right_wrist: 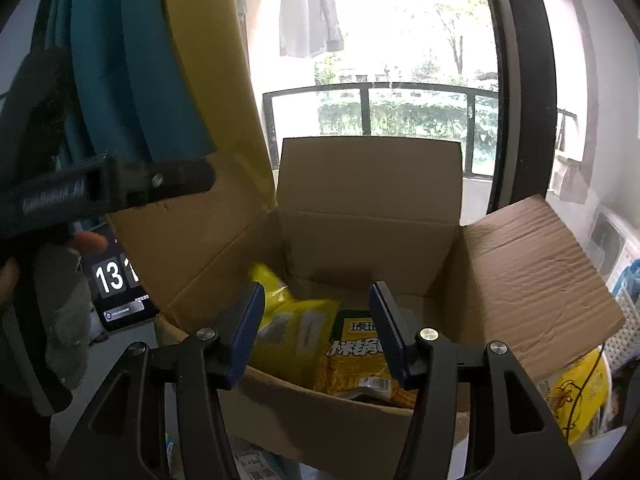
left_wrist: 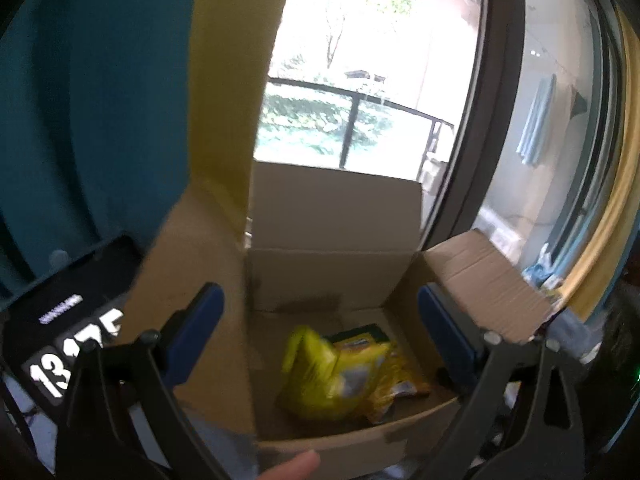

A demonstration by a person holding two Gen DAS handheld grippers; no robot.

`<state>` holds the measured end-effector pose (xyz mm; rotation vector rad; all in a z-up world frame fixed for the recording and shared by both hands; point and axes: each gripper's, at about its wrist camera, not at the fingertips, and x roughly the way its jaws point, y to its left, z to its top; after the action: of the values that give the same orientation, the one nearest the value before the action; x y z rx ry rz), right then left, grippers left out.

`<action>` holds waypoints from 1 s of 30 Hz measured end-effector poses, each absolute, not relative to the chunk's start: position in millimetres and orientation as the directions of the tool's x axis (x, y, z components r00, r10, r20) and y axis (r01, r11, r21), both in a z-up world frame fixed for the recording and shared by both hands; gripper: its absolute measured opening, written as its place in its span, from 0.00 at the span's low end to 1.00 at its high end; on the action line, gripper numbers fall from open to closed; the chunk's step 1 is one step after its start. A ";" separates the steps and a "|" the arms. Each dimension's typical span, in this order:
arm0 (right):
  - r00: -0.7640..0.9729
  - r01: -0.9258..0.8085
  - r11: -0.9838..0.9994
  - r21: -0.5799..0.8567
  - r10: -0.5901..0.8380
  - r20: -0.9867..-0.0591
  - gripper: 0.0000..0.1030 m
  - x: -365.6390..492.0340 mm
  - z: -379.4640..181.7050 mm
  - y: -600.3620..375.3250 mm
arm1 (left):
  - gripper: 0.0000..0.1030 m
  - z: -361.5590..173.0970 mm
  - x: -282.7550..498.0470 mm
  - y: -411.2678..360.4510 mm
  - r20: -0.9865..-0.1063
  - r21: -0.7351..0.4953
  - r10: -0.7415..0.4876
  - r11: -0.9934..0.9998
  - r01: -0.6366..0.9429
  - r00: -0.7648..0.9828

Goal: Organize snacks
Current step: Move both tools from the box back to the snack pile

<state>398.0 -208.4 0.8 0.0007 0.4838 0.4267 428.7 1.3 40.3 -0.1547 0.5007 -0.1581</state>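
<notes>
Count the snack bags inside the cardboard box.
2 visible: a plain yellow bag on the left of the cardboard box, a printed yellow bag beside it on the right. More may lie underneath.

This was a home: a glass balcony door (right_wrist: 520,80) looked onto a railing (right_wrist: 380,92) with laundry (right_wrist: 308,12) hung out, teal curtains (right_wrist: 120,60) beside it, trees beyond

Daylight floods through a large glass door (right_wrist: 400,60) with a dark frame (right_wrist: 524,80). Balcony railing (right_wrist: 368,112) beyond, greenery behind it. Teal curtain (right_wrist: 132,60) hangs at left. Pale garment (right_wrist: 308,12) hangs outside. Towel (left_wrist: 538,120) on right wall.
</notes>
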 end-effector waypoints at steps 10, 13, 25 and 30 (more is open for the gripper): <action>0.817 -0.374 0.924 0.080 0.369 -0.443 0.56 354.8 12.8 -218.2 | 0.95 39.2 372.5 10.9 -0.461 -0.159 -0.179 0.980 0.118 0.869; 0.822 -0.374 0.924 0.076 0.368 -0.434 0.56 336.0 19.7 -220.6 | 0.95 39.4 352.3 11.6 -0.450 -0.131 -0.172 0.983 0.126 0.876; 0.823 -0.389 0.920 0.052 0.372 -0.429 0.57 268.6 22.6 -217.0 | 0.95 22.9 277.4 18.5 -0.456 -0.119 -0.171 0.984 0.130 0.873; 0.811 -0.395 0.918 0.041 0.370 -0.453 0.65 254.8 10.8 -214.6 | 0.95 -4.2 261.9 21.5 -0.507 -0.110 -0.161 0.986 0.122 0.847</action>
<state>254.8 -214.6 10.8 -0.0562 0.4722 0.4089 261.9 21.5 -4.2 -0.0747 0.5404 -0.1496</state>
